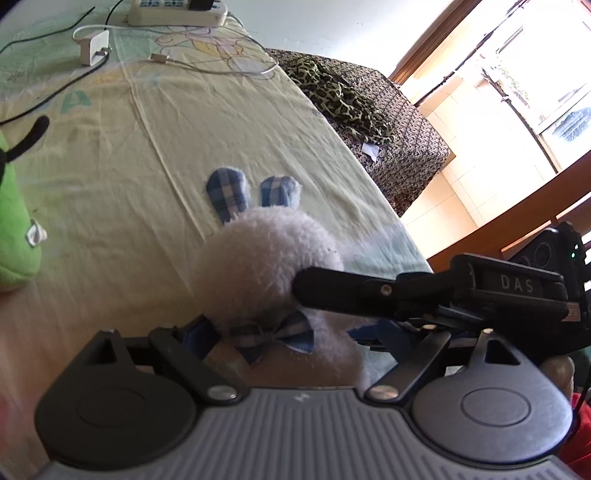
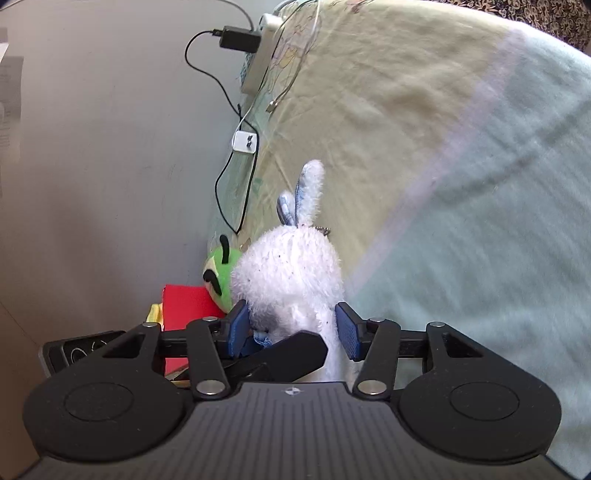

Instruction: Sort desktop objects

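Right gripper [image 2: 291, 328]: blue ribbed pads stand on either side of the lower body of a fluffy white plush rabbit with blue checked ears and bow tie [image 2: 286, 275]; the left pad presses into the fur, the right pad sits just beside it, so a firm grip cannot be confirmed.
Left gripper [image 1: 284, 334]: its blue pads sit on either side of the same rabbit [image 1: 266, 266] near the bow tie; actual contact is hidden by fur, so open or closed cannot be told.
Crossing: the right gripper's black finger [image 1: 354, 291] touches the rabbit's head from the right in the left wrist view.
Rabbit position: near the front edge of a pale yellow printed bedsheet [image 1: 122, 155].
Neighbour: a bright green plush toy with black antennae [image 2: 219, 275] lies just beside the rabbit, next to a red cloth [image 2: 184, 306].
Farther back: a white charger block [image 1: 94, 46], cables and a white power strip [image 1: 177, 13] lie well apart from the toys.
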### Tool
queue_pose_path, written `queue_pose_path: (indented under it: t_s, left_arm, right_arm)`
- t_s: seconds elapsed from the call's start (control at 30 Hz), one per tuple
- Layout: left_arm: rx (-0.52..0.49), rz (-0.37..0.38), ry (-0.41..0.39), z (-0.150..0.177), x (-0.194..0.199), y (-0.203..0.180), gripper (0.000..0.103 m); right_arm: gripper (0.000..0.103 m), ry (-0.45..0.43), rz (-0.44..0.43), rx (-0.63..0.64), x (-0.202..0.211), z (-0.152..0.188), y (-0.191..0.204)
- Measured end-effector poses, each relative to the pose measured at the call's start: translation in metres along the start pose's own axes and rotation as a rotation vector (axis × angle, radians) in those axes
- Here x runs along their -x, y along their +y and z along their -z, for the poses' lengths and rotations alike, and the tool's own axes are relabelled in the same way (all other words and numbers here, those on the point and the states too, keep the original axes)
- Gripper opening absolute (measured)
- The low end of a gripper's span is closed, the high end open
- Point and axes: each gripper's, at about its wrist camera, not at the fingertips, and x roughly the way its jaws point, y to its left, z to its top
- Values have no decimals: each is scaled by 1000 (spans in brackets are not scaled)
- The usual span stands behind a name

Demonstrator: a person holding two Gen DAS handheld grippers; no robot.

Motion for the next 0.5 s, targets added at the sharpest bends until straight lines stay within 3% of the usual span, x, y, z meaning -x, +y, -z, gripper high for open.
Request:
queue_pose_path:
  t_s: [0.27, 0.5]
  left_arm:
    - [-48, -80, -57, 8, 28, -8, 89]
    - [-42, -133, -155, 13, 70, -4, 89]
  right_arm:
    - [53, 46, -31, 87, -6, 12, 24]
    - [53, 76, -95, 191, -16, 18, 58]
